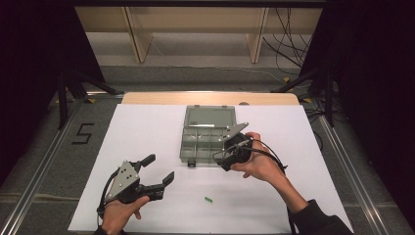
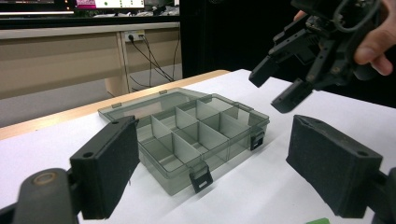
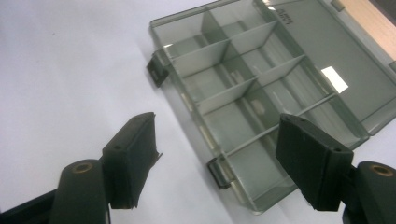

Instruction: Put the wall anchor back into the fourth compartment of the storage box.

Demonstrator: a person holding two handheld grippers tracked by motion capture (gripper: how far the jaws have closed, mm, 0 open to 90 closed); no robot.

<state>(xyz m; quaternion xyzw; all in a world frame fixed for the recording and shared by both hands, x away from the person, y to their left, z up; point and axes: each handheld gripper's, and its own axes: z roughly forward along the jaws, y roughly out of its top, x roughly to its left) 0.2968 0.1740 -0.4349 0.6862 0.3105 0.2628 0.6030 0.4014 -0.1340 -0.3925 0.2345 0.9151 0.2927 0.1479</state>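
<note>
Lying open near the middle of a white sheet [image 1: 147, 142] on the table, a smoky-grey plastic compartment box [image 1: 205, 142] has its lid [image 1: 210, 117] folded flat toward the far edge, two dark latches [image 2: 201, 179] hanging from its near wall. The right gripper [image 1: 226, 157] hovers at the box's right front corner, the person's right hand [image 1: 259, 161] wrapped round its body; its jaws stand wide apart with nothing between them. The right gripper view looks down past those two black jaws into the box: thin dividers split it into compartments, and pale glints show on the floors, too faint to tell what they are. The left gripper [image 1: 159, 172] sits well apart from the box, toward the near left of the sheet, held low in the left hand [image 1: 120, 213], its jaws likewise spread wide and gripping nothing. Its own camera takes the box from the side, low over the table, and catches the right gripper [image 2: 280, 86] hanging above the box's far end. From the high view alone comes a small green piece [image 1: 209, 199], lying on the sheet between the two hands, near the front edge; the left gripper view catches a sliver of green [image 2: 320, 220] at its bottom margin.
</note>
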